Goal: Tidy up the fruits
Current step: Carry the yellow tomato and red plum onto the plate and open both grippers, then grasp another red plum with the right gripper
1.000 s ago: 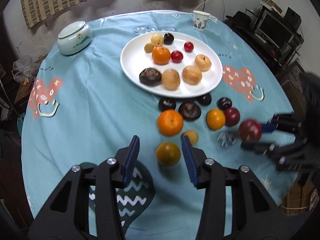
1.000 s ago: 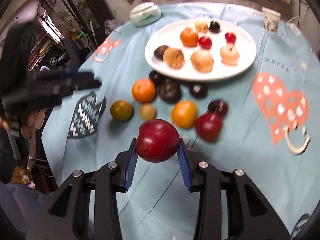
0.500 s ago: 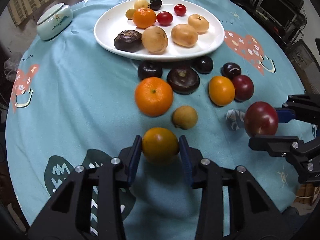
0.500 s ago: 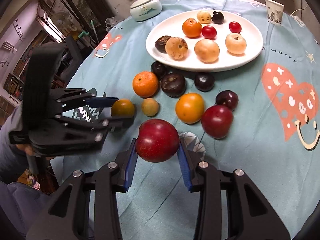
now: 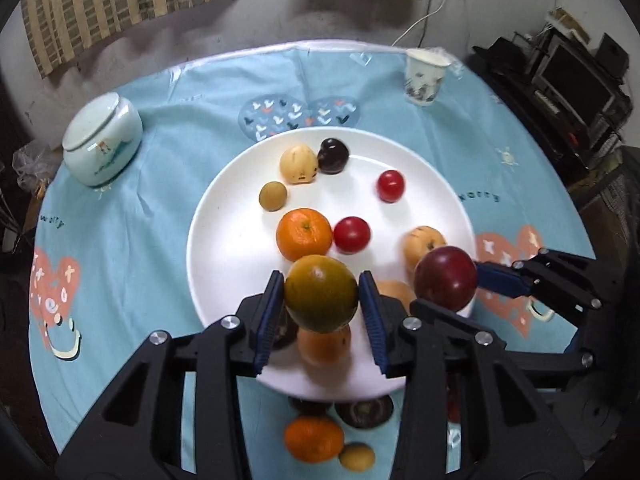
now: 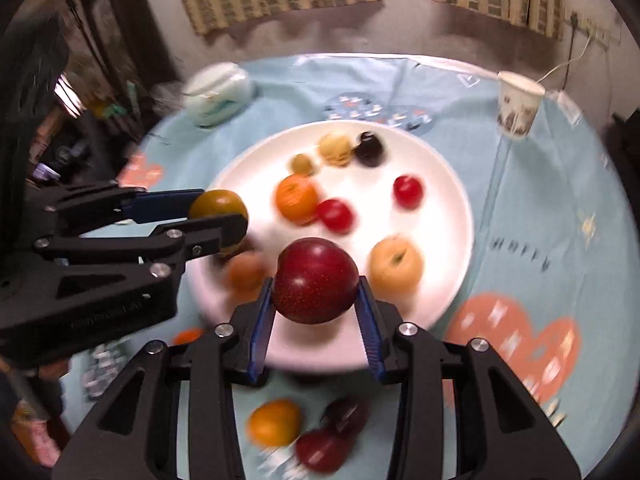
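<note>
greenish orange [image 5: 321, 293] in left tongs [image 5: 322, 312]

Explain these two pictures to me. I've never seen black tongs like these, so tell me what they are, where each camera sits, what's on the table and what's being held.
No robot here: a person holds one pair of hand-operated tongs in each hand, and each pair carries a wide-angle camera looking along its two fingers.

In the left camera's picture, the left tongs grip a greenish-orange citrus fruit; their jaws have just been opening a little, yet the fruit sits between the pads. The other pair enters from the right.

In the right camera's picture, the right tongs grip a dark red plum.

Both hover over a white plate of small fruits on a blue tablecloth. More fruit lies on the cloth nearer the cameras. A lidded jar and paper cup stand behind.
</note>
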A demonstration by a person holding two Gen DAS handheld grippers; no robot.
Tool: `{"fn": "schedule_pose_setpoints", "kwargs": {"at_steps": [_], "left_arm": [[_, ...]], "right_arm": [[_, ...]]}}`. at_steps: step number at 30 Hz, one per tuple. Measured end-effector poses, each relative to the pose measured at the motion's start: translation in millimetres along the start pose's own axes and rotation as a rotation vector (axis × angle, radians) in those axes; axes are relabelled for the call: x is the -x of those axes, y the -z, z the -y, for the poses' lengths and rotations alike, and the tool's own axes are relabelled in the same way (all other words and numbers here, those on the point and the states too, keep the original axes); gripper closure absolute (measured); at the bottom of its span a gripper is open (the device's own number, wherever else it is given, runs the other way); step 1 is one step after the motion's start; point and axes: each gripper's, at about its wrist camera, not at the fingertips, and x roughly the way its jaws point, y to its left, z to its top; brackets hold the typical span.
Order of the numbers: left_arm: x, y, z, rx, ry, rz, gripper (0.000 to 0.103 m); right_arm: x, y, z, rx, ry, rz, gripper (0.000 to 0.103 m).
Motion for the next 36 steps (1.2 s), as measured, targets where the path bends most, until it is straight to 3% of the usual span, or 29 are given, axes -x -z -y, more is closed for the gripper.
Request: {"fn": "schedule_pose_setpoints", "kwargs": {"at_steps": [2,7,9,11,15,18,20,25,30,36], "left_arm": [[-0.6,-3.9,-7.9,0.032,0.000,0.008,0.041],[19.7,-3.2,-22.3,0.059,-0.005,0.049,0.040],[34.9,6.6,-25.7,0.069,0.011,0.077,0.040],[53.9,27.1,-22.7,0.021,-0.014,0.114,0.040],[78.1,82.7,-9.9,-0.066,-0.020,0.129,0.038],[80.1,132.3,4.1,-0.103,0.006,0.075,0.038],[75.6,155.7,8.4,-0.102,0.026,0.036,0.038],[63.5,186.2,6.0,-0.043,0.045,-0.055,0.038],[61.1,188.0,-0.6,-0.010,0.028,-0.066,0.038],[47.3,176.4,6.6,0.042,0.031,-0.071,0.039]], "right_arm": [[-5.0,-4.1,0.9,0.049,0.024,0.011,0.060],[11.1,-2.1,18.4,0.026,0.018,0.035,0.060],[23.8,5.9,27.6,-0.027,-0.025,0.031,0.060],[38.1,21.3,27.5,-0.041,-0.048,0.034,0.060],[57.9,83.9,20.8,-0.034,-0.064,0.013,0.060],[52.5,130.1,12.5,-0.036,-0.070,-0.063,0.060],[42.4,142.2,12.1,-0.068,-0.067,-0.095,0.060],[22.4,134.4,8.5,-0.088,-0.082,-0.102,0.060],[5.6,121.9,4.0,-0.058,-0.100,-0.101,0.059],[24.5,126.2,11.3,-0.067,-0.150,-0.104,0.063]]}}
